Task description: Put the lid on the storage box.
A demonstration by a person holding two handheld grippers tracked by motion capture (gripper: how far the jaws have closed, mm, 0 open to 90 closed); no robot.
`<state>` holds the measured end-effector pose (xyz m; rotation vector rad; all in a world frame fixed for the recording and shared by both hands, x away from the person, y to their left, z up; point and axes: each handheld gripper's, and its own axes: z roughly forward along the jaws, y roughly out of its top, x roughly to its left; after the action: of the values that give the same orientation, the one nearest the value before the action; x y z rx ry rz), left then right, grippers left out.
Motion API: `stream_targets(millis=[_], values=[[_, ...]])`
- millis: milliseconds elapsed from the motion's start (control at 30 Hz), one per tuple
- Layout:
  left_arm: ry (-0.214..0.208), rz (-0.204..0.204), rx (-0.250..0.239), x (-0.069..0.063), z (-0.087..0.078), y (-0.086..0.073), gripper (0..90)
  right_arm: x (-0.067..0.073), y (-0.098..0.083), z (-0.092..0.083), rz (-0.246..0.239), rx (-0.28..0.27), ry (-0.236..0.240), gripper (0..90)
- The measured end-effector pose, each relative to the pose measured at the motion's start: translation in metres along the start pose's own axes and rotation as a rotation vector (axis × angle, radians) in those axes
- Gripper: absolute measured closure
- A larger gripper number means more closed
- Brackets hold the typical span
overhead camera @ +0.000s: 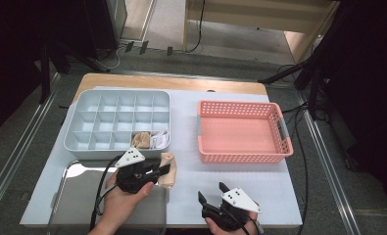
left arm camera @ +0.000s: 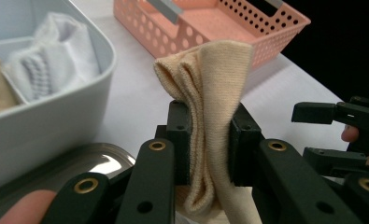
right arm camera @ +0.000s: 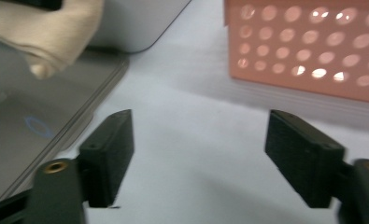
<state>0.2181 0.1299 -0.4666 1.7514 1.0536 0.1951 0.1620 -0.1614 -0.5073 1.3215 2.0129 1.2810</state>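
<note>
- The beige sock [left arm camera: 210,116] is folded and pinched between the jaws of your left gripper [left arm camera: 209,142], which stand nearly closed, their pads pressing the fabric from both sides.
- In the left gripper view the sock's long axis runs upright between the jaws: its rounded folded end rises above them and leans toward the pink basket [left arm camera: 247,18], while a loose end hangs below the pads.
- In the high view the sock [overhead camera: 168,169] sits just ahead of your left gripper [overhead camera: 165,170], near the front right corner of the grey divided organizer [overhead camera: 83,128] and over the right edge of the metal tray [overhead camera: 78,196].
- Your right gripper [right arm camera: 198,156] has its jaws spread wide with nothing between them, over the white mat [right arm camera: 187,126].
- The high view places your right gripper [overhead camera: 211,192] well apart from the sock, down to its right.
- The left gripper view brings out a white knitted sock [left arm camera: 56,60] in the nearest organizer compartment; the high view adds a second beige sock [overhead camera: 142,140] beside it.
- The right gripper view gives the sock's hanging end above the tray.
</note>
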Motion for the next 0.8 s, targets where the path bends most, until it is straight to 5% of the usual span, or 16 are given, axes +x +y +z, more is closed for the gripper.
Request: stream_targets(millis=[233, 467, 800], values=[[0.034, -0.001, -0.038, 0.014, -0.016, 0.008, 75.4, -0.023, 0.004, -0.003, 0.065, -0.028, 0.008, 0.0], [0.067, -0.018, -0.075, 0.028, -0.03, 0.015, 75.5, -0.039, 0.005, -0.006, 0.083, -0.031, -0.02, 0.0], [0.129, -0.056, -0.128, 0.048, -0.044, 0.021, 75.4, -0.038, 0.004, -0.004, 0.077, -0.021, -0.019, 0.0]])
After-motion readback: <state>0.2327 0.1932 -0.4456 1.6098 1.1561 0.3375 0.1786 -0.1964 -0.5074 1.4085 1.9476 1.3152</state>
